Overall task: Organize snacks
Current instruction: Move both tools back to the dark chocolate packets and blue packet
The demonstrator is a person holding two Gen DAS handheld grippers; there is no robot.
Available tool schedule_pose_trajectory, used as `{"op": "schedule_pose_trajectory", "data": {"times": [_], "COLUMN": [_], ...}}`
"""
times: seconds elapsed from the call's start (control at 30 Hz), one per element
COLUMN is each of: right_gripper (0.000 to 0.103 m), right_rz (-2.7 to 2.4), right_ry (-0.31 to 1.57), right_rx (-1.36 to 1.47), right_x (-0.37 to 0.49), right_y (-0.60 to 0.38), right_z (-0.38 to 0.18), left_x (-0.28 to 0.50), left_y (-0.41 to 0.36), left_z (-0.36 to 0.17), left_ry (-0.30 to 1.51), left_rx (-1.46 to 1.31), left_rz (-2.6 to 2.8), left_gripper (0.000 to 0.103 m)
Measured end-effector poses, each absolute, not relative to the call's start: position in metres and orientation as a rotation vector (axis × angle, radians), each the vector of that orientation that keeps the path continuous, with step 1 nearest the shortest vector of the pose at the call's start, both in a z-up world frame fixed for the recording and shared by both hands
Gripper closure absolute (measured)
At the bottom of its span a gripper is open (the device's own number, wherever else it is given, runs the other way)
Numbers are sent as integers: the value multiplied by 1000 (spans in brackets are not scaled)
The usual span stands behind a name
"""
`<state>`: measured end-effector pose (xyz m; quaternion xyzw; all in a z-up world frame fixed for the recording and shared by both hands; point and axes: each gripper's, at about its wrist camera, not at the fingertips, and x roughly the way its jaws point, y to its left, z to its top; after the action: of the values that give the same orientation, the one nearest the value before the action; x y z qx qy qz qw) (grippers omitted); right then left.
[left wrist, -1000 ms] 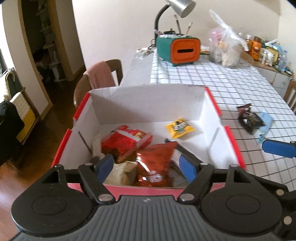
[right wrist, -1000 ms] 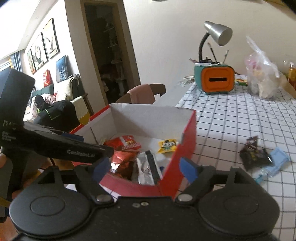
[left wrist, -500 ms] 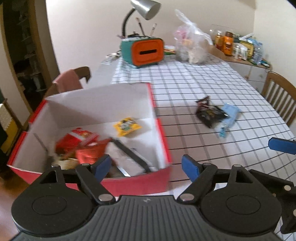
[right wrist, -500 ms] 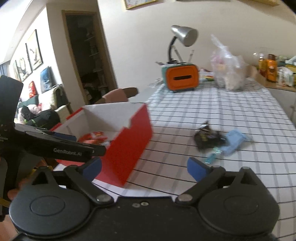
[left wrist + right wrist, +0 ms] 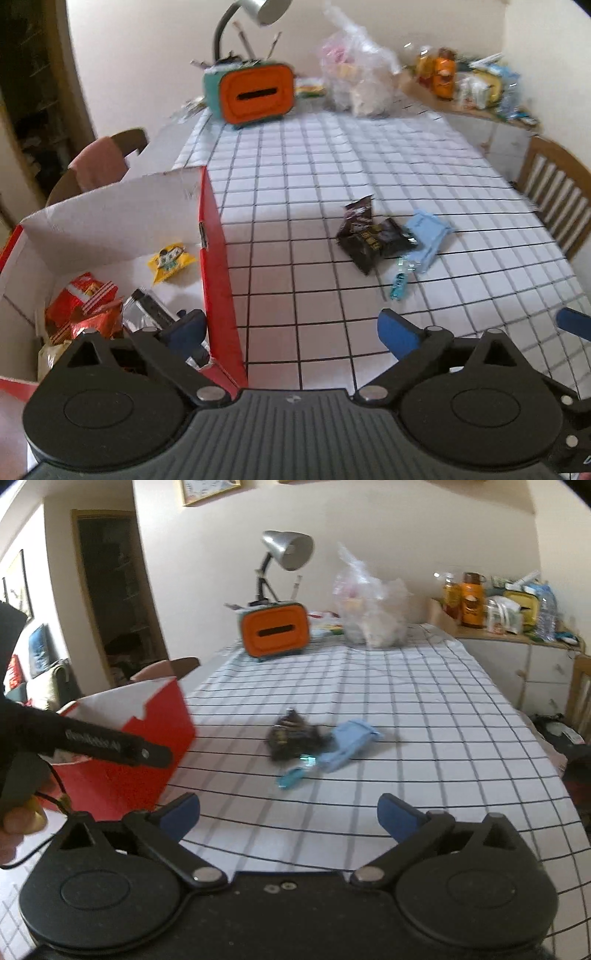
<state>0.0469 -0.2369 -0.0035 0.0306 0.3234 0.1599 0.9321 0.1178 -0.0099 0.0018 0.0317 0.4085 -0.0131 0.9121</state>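
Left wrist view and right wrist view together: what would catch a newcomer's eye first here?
First, the red box at the table's left edge, white inside and already holding red, yellow and silver snack packets. Next, the small cluster left out on the checked tablecloth: dark snack packets touching a light blue packet. At the far end stands an orange and teal holder under a silver desk lamp.

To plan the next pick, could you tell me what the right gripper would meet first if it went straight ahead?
Probably the small teal wrapper, with the dark packets and blue packet just behind it; the tablecloth between looks bare, though depth is unclear.
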Motion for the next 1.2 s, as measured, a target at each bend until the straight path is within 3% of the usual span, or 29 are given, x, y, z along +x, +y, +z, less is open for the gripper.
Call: {"op": "schedule_pose_trajectory", "data": {"times": [0.6, 0.73, 1.2], "right_gripper": [0, 0, 4], "right_rz": [272, 269, 277], "right_ry": [701, 698, 754], "right_rx": [119, 119, 101], "right_x": [110, 116, 130], "right_y": [-286, -287, -274], "right_z": [-19, -21, -42], "left_x": [91, 111, 232], "left_y": [-51, -71, -115], "left_z": [24, 27, -24], "left_ry": [856, 766, 912], "left_rx": [110, 203, 428], "left_rz": [-53, -84, -270], "left_gripper": [3, 3, 5]}}
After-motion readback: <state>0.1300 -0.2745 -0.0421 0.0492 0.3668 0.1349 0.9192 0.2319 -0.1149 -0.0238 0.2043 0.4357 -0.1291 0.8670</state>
